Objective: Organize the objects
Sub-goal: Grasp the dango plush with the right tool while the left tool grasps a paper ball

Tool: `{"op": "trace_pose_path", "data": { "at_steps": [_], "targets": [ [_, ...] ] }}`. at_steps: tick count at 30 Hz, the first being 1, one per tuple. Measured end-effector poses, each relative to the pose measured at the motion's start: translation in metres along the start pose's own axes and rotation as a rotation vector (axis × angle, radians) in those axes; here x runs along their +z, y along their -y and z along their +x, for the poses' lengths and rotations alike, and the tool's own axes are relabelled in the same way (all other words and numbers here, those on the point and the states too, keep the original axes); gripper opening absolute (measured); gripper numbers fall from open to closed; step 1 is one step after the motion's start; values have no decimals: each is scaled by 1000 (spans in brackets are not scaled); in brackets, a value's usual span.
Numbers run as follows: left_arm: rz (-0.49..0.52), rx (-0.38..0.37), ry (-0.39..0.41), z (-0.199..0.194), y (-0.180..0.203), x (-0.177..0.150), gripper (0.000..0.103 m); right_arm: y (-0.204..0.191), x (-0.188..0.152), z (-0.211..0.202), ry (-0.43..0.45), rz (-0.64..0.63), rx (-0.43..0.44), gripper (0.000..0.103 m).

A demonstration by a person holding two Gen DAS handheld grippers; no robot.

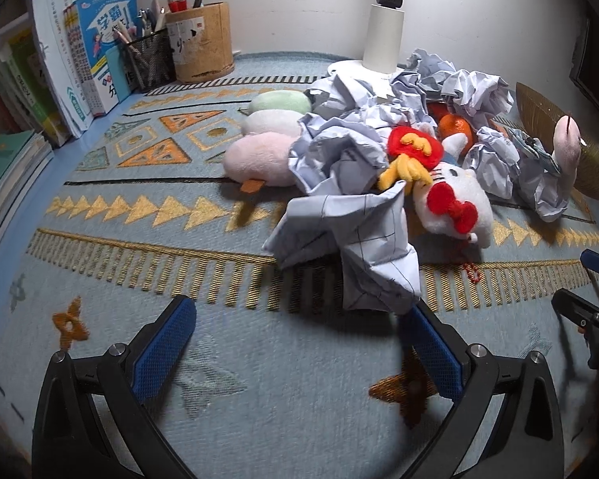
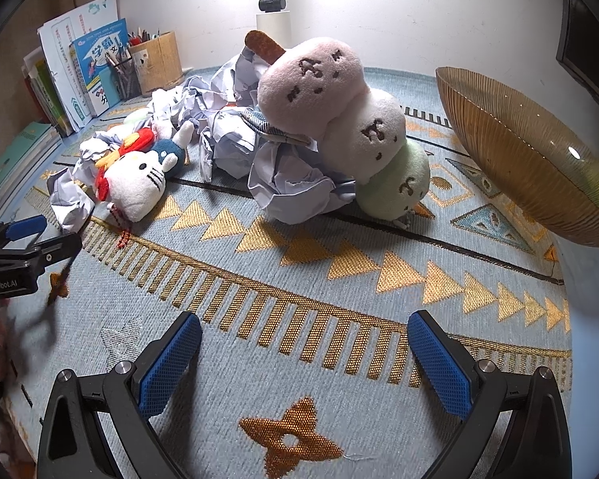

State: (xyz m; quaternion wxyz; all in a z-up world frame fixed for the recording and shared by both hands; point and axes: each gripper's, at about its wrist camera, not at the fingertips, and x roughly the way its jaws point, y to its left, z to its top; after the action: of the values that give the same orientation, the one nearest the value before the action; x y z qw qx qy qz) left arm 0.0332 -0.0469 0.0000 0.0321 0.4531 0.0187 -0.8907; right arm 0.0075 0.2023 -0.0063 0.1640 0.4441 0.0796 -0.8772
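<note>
Patterned blue cloth covers our surface (image 2: 339, 239). Our left tool (image 1: 299, 359) and right tool (image 2: 303, 363) both gape wide, holding nothing. Ahead lies crumpled paper (image 1: 351, 247), light and crushable: we pinch a fold. Beyond it, the soft cat plush (image 1: 455, 203) squeezes anywhere. "GenRobot.AI" marks the left tool's body.

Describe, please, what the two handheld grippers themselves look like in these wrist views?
Both look alike. The left gripper has two black curved arms with round silver bolts, each ending in a finger faced with a blue mesh-textured pad. The right gripper is built the same way. Seen from the right wrist view, the left gripper's black body carries white "GenRobot.AI" lettering. No cables or sleeves show.
</note>
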Motion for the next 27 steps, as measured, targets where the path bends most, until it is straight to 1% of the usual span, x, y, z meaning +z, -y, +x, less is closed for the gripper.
{"op": "trace_pose_path", "data": {
  "at_steps": [2, 3, 5, 6, 7, 9, 11, 13, 15, 16, 18, 19, 20, 21, 22, 23, 24, 25, 27],
  "targets": [
    [-18, -21, 0, -2, -8, -2, 103, 4, 0, -3, 15, 28, 31, 103],
    [-25, -42, 4, -5, -11, -3, 103, 7, 0, -6, 32, 56, 72, 103],
    [-43, -91, 15, -9, -17, -4, 103, 14, -2, -12, 70, 123, 183, 103],
    [-57, -107, 25, -12, -18, -5, 103, 16, -2, -14, 80, 144, 220, 103],
    [-68, -125, 32, -15, -17, -6, 103, 16, -2, -15, 90, 150, 233, 103],
    [-65, -181, 42, -18, -13, -4, 103, 15, 0, -24, 137, 128, 203, 103],
    [-39, -200, 70, -21, -4, 0, 103, 17, 5, -36, 193, 102, 136, 103],
    [-5, -173, 87, -21, 7, 5, 103, 20, 15, -44, 234, 75, 85, 103],
    [-4, -145, 76, -14, 13, 11, 103, 27, 24, -50, 292, 48, 53, 103],
    [-14, -150, 75, -12, 14, 14, 103, 28, 30, -48, 316, 27, 36, 103],
    [-45, -183, 76, -7, 13, 17, 102, 28, 43, -39, 334, -19, -13, 103],
    [-59, -199, 74, -4, 11, 18, 102, 27, 48, -33, 328, -35, -33, 103],
    [-68, -208, 71, -1, 11, 18, 101, 29, 53, -27, 317, -40, -47, 103],
    [-65, -209, 67, 3, 11, 18, 101, 31, 57, -22, 312, -37, -41, 103],
    [-58, -206, 56, 7, 13, 19, 91, 35, 58, -18, 314, -27, -16, 103],
    [-55, -182, 82, 4, 15, 21, 71, 39, 59, -14, 317, -13, 12, 94],
    [-56, -187, 108, 0, 15, 22, 36, 44, 60, -10, 319, 5, 52, 65],
    [-60, -199, 119, -1, 16, 22, 29, 47, 61, -8, 305, 20, 93, 62],
    [-54, -176, 121, -1, 20, 24, 28, 52, 58, -13, 335, 42, 94, 62]
  ]
}}
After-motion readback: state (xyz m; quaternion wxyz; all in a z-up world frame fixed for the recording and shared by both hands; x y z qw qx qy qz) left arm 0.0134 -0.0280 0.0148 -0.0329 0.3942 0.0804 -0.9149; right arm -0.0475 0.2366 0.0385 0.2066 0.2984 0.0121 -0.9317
